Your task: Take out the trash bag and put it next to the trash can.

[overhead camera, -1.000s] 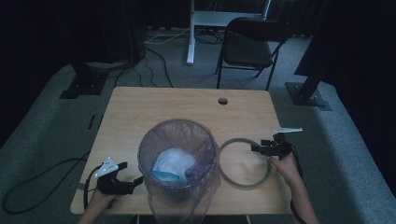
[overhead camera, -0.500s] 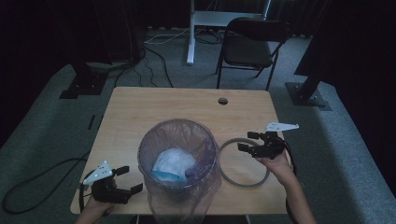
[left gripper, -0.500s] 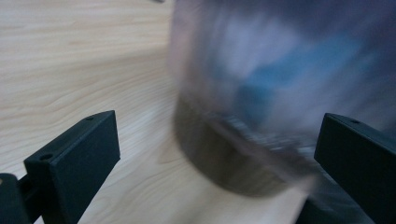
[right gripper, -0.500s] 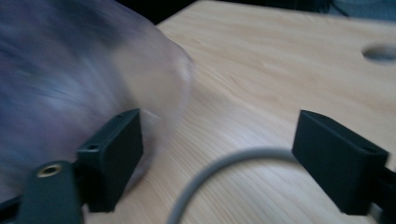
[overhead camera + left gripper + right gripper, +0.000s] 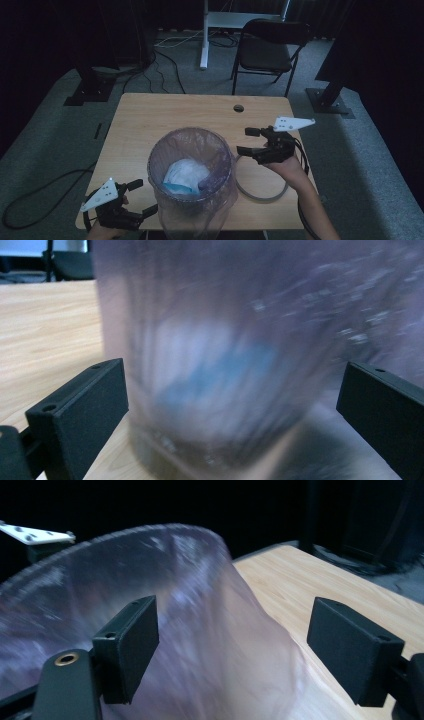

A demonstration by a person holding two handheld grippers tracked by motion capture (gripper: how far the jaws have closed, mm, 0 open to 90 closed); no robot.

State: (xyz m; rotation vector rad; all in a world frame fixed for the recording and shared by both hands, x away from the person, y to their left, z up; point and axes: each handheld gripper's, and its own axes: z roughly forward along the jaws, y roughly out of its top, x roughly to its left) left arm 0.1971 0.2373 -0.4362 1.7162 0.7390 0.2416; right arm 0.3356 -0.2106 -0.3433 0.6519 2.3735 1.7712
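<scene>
I'm keeping both grippers spread: right gripper (image 5: 251, 141) nearing the bag-lined bin (image 5: 192, 180) rim, probably; left gripper (image 5: 142, 199) flanking its base.

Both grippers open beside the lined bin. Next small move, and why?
Probably ease the right gripper forward onto the bag's rim and close. Its jaws stand open, level with that purple liner edge but not on it. The left gripper is open low by the bin's base. The grey ring lies on the table, so the liner looks unclamped.
</scene>
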